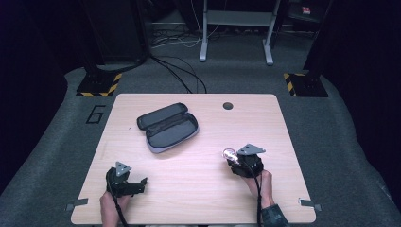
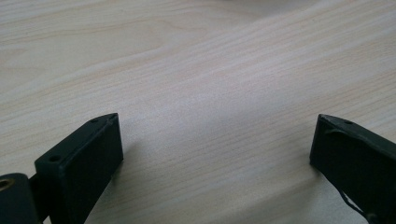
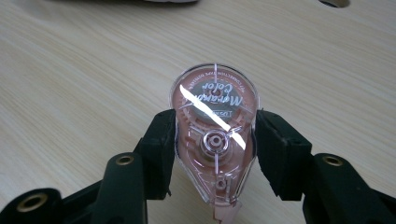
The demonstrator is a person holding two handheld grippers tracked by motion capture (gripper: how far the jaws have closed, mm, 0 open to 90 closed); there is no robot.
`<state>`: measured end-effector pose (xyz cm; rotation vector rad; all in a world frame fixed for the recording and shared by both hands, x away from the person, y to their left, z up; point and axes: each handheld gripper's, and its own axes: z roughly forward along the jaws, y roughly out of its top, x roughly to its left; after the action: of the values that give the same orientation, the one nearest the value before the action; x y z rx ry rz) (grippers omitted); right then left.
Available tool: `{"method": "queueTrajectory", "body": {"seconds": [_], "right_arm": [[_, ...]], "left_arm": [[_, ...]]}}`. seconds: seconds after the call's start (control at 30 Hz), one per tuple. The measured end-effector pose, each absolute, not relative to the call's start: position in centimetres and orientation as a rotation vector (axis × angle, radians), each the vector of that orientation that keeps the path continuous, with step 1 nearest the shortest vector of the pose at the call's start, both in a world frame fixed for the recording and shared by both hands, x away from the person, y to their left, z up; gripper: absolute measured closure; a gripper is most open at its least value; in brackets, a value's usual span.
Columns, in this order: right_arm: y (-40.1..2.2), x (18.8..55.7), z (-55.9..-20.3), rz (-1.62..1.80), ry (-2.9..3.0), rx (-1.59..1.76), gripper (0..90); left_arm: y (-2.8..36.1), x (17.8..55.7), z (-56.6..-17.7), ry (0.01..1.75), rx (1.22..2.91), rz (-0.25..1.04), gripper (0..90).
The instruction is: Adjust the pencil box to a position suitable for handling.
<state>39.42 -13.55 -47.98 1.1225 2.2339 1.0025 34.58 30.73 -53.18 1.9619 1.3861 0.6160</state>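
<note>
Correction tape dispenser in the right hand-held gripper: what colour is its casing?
Clear pink correction tape dispenser, grey label; right gripper view shows it best.

We are seeing pale matt wood grain on the table (image 1: 142, 198); clear glossy pink plastic on the tape dispenser (image 3: 213, 135); matt black plastic on the right gripper (image 3: 213, 154); dark woven cloth on the open case (image 1: 168, 126).

You have a clear pink correction tape dispenser (image 3: 214, 135) clamped flat side up, rounded end forward, above the table's near right area.
</note>
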Motion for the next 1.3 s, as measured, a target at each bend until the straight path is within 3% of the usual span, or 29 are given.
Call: {"method": "queueTrajectory", "body": {"seconds": [0.7,1.3], "right_arm": [[-20.7,38.9,-49.7,0.912,2.110,1.313,49.6],[-22.4,39.1,-51.4,0.859,2.111,1.397,49.3]], "left_arm": [[30.7,34.6,-53.2,1.386,1.962,0.614,2.5],[30.7,34.6,-53.2,1.386,1.962,0.615,2.4]]}}
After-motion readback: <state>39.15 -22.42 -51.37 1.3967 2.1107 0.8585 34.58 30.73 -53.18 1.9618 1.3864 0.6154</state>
